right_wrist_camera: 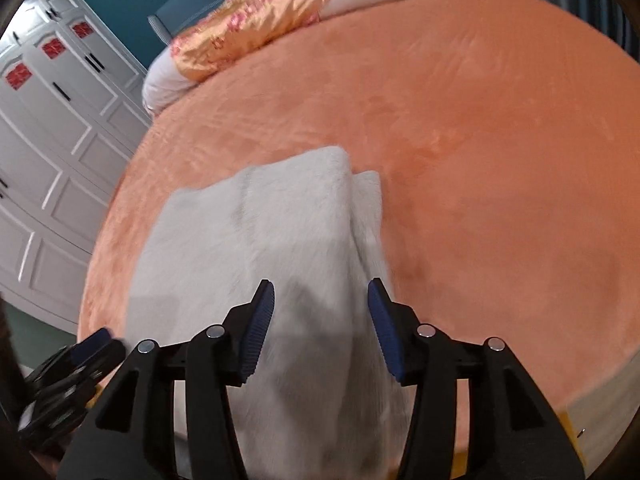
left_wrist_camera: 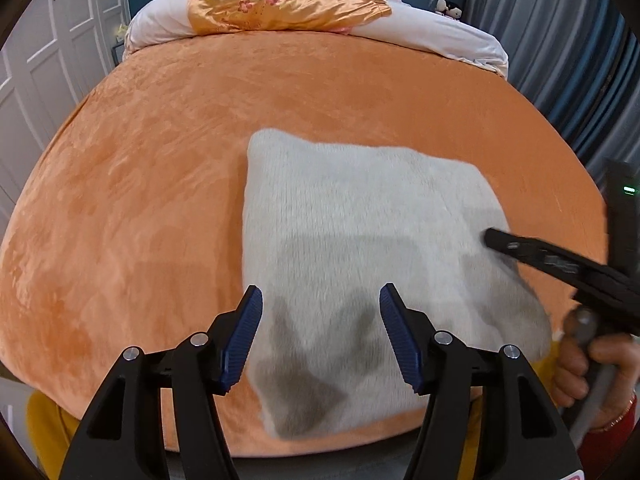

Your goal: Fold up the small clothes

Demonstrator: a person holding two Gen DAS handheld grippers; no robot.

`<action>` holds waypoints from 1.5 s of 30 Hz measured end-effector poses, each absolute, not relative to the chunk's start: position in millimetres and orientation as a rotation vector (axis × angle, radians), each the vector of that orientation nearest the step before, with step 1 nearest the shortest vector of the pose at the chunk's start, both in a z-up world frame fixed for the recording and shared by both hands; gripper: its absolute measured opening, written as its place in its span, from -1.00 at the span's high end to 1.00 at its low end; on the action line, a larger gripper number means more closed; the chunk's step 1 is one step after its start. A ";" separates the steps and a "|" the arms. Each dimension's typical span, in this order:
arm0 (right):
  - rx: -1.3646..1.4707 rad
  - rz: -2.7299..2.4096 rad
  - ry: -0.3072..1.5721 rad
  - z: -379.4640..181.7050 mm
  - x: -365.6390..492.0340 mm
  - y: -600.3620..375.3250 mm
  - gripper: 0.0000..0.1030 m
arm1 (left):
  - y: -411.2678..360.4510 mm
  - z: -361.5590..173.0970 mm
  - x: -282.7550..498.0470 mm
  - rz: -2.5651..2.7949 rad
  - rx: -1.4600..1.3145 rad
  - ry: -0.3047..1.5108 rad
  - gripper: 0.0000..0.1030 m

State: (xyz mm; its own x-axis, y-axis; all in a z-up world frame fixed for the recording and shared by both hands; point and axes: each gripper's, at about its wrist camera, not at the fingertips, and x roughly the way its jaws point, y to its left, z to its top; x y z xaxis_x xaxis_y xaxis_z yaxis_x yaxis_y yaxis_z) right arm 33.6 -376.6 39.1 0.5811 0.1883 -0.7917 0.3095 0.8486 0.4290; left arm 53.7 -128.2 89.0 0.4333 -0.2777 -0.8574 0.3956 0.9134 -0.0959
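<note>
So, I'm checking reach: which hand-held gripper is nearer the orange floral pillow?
Neither clearly. Left hand-held gripper and right hand-held gripper both hover over the white garment, far from the pillow.

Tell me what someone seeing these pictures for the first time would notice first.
Probably the fuzzy white garment, folded into a rough square on the near part of a big orange blanket that covers the bed. Next come the left gripper and right gripper, both hovering open over it. At the far end lies a shiny gold flowered cloth on white bedding.
</note>
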 end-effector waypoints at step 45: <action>0.365 -0.093 1.143 28.5 -40.5 -342.8 0.78 | -127.9 65.5 41.6 -0.403 0.198 1.103 -0.36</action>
